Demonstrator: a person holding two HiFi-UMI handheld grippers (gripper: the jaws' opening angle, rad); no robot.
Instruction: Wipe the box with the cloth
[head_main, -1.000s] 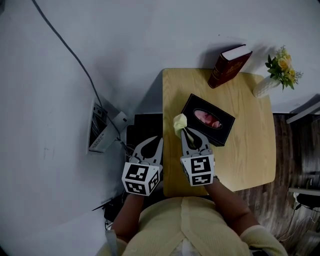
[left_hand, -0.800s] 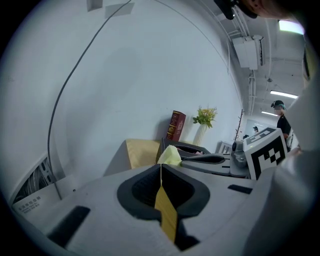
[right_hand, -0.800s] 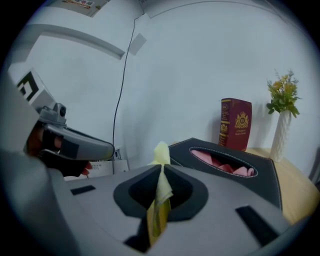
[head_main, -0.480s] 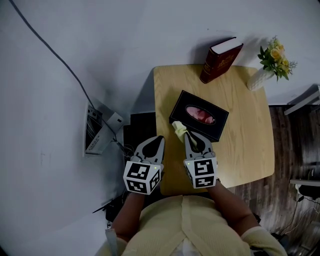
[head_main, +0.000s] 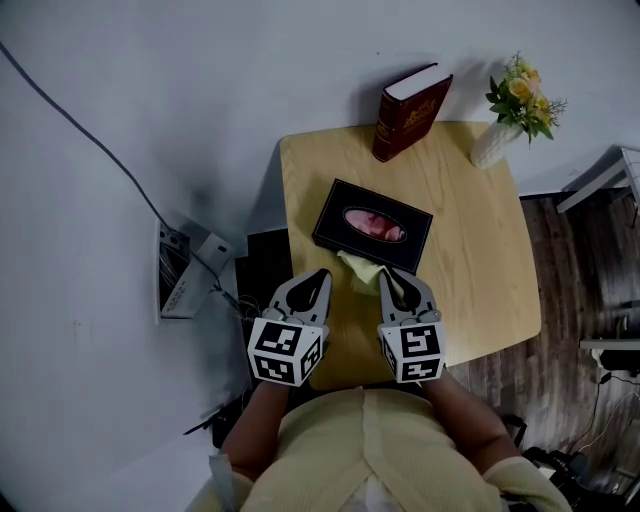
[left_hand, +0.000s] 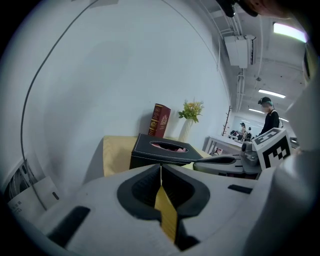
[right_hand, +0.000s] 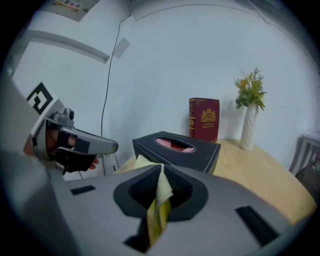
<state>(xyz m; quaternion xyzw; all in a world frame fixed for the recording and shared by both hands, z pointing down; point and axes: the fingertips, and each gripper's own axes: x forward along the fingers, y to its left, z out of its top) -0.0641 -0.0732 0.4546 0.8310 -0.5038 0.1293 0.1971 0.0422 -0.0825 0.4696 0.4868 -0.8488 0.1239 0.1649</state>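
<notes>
While book stands behind box, vase nearby

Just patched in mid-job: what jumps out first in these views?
A black box sits on the table, and the right gripper holds a yellow cloth at its near edge. The left gripper is shut beside it, at the table's left edge. A red book and a vase of flowers stand at the back.
</notes>
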